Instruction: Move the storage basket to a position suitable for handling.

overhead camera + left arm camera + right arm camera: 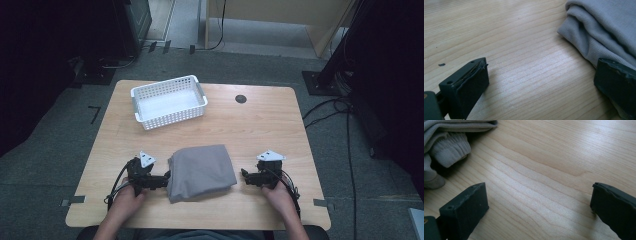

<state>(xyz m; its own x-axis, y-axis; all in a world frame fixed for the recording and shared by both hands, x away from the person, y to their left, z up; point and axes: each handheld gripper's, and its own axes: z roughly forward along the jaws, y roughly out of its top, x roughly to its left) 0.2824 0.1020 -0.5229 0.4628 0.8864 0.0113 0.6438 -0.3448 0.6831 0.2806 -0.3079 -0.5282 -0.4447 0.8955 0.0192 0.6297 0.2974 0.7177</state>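
A folded grey garment (pixel 201 171) lies on the wooden table (pixel 260 125) near its front edge, between the two hands. My left gripper (pixel 164 179) sits at the garment's left edge, open, with bare wood between its jaws. In the left gripper view the grey fabric (pixel 604 27) lies at the upper right, just past one jaw, and my left gripper (pixel 541 82) holds nothing. My right gripper (pixel 245 176) rests a little right of the garment, open. In the right gripper view a ribbed cuff (pixel 451 151) of the garment shows at upper left, clear of my right gripper (pixel 539 205).
A white perforated plastic basket (pixel 169 101) stands at the back left of the table. A small dark round grommet (pixel 241 98) sits in the tabletop at the back. Cables (pixel 330 107) trail over the grey floor to the right.
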